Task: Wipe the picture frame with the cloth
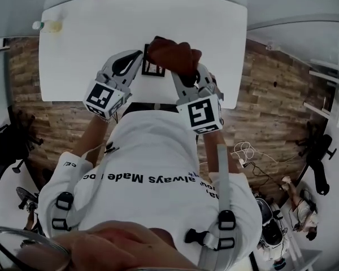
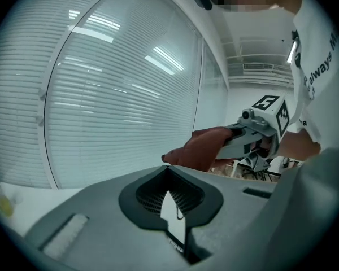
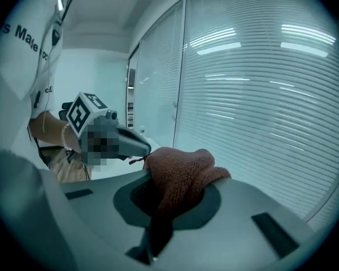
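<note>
A person in a white shirt (image 1: 158,168) stands at a white table (image 1: 101,33) and holds a gripper in each hand.

The left gripper (image 1: 140,58) has its jaws shut tight on the edge of the picture frame (image 1: 152,69). In the left gripper view a thin white piece with a dark bit under it (image 2: 173,210) is pinched between the two jaws. The frame is small and black with white inside. It sits over the near middle part of the table, between the two grippers. I cannot tell if it rests on the table or is lifted off it.

The right gripper (image 1: 177,72) has its jaws closed on the cloth (image 1: 172,54). The cloth is reddish brown and knitted. It bunches up out of the jaws and hangs over the top of the frame, touching it.

The two grippers are very near each other, tips pointing in at the frame.

A small bottle (image 1: 47,25) lies at the far left corner of the table, well apart from the frame. Big windows with white blinds (image 2: 113,95) are behind the table.
</note>
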Tool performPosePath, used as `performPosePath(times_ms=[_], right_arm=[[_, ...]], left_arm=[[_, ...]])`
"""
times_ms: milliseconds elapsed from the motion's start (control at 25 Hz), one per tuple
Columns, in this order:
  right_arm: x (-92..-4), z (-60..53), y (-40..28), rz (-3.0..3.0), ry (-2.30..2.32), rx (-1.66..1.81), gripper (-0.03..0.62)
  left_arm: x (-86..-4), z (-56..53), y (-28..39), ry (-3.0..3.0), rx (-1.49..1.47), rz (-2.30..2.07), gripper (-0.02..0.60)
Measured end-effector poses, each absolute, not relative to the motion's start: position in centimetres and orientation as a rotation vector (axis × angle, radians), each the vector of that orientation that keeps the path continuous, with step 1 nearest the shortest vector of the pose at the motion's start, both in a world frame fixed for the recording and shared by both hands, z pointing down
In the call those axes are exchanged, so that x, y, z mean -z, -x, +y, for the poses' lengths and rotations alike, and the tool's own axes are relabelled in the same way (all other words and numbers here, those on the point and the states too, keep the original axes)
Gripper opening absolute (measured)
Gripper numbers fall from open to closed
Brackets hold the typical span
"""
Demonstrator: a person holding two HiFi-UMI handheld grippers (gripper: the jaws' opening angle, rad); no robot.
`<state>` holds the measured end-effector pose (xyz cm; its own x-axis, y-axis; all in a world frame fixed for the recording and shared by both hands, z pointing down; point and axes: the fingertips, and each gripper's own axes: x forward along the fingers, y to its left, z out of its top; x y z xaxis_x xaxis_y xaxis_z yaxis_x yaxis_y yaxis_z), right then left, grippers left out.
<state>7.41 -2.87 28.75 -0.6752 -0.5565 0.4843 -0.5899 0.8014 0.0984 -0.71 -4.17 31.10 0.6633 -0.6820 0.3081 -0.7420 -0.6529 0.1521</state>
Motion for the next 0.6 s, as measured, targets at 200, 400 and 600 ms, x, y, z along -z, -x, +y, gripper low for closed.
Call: performPosePath(times_ms=[200,400,600], right_arm=[[-23.3,-3.7,-8.1,-2.639,-0.979,-0.153,0.020],[-18.8,-3.1,-8.4,-2.737,-1.073,-0.160,0.020],[-15.4,-3.1,-7.9,-2.836,-1.108,-0.129,0.020]], left_arm=[[-25.2,-3.6,0.4,-2.648,-0.206,-1.214,0.002],[-20.7,-1.9,0.1,-2.687,-0.109,-1.243,0.002],[-17.8,-1.3,-0.7,-2.717,-0.048,-1.280,0.002]])
